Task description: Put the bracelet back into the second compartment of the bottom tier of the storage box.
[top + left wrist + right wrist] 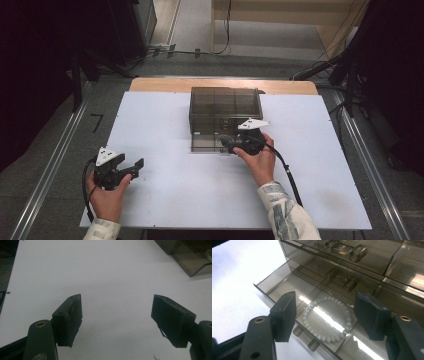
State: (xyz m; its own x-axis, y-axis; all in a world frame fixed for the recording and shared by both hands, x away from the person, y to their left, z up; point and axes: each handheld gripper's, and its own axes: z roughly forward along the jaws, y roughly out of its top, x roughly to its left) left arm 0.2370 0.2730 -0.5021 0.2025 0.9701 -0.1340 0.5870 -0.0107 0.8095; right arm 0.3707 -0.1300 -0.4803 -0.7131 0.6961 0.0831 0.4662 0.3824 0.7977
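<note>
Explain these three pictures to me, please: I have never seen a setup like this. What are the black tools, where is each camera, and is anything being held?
A person sits at a white table and holds a hand tool with two black jaws in each hand. The high view looks down from above the person. The other two views come from cameras riding on the tools, looking along their jaws.

The left gripper hovers over bare table, jaws wide apart, holding nothing. The right gripper is at a smoky clear drawer box near the table's far edge. Its bottom drawer is pulled out, and a bracelet of pale beads lies in one compartment. The right jaws stand open on either side of the bracelet, above it, not gripping it.
</note>
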